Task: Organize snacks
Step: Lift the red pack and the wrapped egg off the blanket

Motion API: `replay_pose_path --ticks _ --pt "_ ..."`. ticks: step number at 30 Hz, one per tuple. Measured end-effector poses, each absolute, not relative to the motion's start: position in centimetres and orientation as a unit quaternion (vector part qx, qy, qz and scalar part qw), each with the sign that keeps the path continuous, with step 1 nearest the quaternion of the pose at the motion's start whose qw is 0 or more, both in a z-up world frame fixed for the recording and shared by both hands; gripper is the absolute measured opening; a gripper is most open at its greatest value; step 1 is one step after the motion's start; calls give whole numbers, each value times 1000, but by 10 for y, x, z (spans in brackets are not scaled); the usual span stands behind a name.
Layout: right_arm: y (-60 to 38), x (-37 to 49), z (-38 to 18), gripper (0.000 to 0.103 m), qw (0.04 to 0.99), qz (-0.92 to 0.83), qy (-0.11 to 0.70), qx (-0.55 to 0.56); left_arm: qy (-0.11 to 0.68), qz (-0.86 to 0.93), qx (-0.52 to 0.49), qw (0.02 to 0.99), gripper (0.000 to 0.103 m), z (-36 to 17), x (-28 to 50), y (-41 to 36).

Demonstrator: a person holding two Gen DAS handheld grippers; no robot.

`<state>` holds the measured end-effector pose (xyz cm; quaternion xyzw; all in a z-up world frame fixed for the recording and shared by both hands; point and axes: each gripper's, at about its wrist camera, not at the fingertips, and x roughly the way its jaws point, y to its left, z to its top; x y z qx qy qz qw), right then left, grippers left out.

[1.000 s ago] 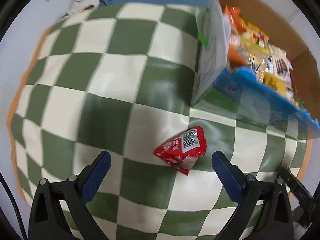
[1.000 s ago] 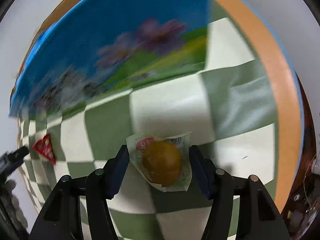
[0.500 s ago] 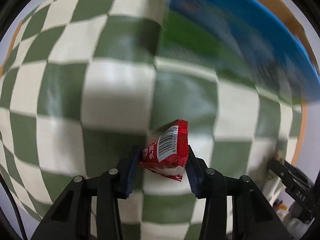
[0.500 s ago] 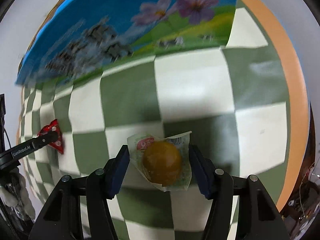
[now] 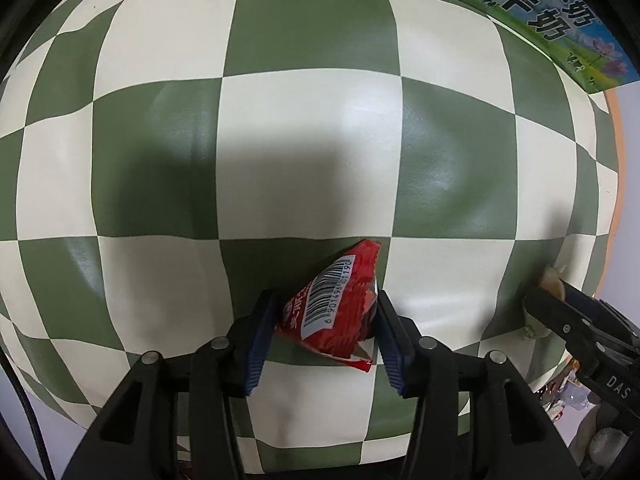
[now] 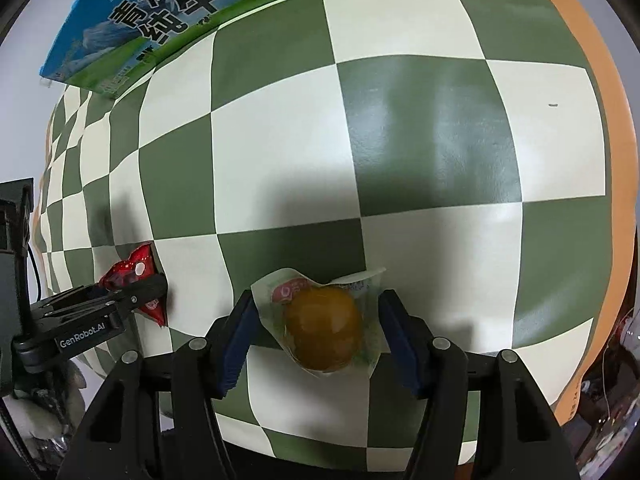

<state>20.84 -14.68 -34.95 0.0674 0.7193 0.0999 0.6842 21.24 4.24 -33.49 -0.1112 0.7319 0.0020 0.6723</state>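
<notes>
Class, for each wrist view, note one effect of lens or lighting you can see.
Left wrist view: the checkered tablecloth bulges from fisheye distortion, with a broad shadow above the red packet. Right wrist view: glare streaks the green squares; the milk box curves.

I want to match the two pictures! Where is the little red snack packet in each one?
Left wrist view: the red snack packet sits low in the middle, held between the left gripper jaws.
Right wrist view: it shows small at the lower left, partly behind the left gripper.
Shared landmark: the blue and green milk carton box at the top of both.
</notes>
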Motion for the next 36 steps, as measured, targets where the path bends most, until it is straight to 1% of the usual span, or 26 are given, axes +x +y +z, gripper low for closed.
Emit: replay_pose_path --ticks 4,11,13,15,20,24,28,29,34,36 --pt "-153 205 -349 66 680 98 723 68 732 4 -111 672 46 -335 225 33" --pt "-148 206 -356 66 684 92 721 68 725 9 -100 681 46 -335 223 26" --pt "-147 205 -358 66 685 88 720 69 722 10 -94 685 43 -333 223 24" --pt "-146 206 -357 63 690 83 716 72 721 11 -90 687 41 -332 223 22" --pt "-145 203 -355 61 694 87 711 69 717 13 -89 692 39 -329 220 6" --pt "-151 199 -342 59 702 97 702 67 710 10 -89 699 38 -329 214 3" --pt "-149 198 -333 58 708 108 694 70 699 6 -84 710 37 -311 208 4" --pt "-148 199 -331 49 710 108 693 69 697 4 -83 712 37 -307 207 7" --pt "-140 206 -320 49 716 123 685 61 683 -6 -70 727 37 -289 209 -5" --pt "-138 210 -329 51 701 128 700 53 685 -11 -66 725 37 -290 213 -7"
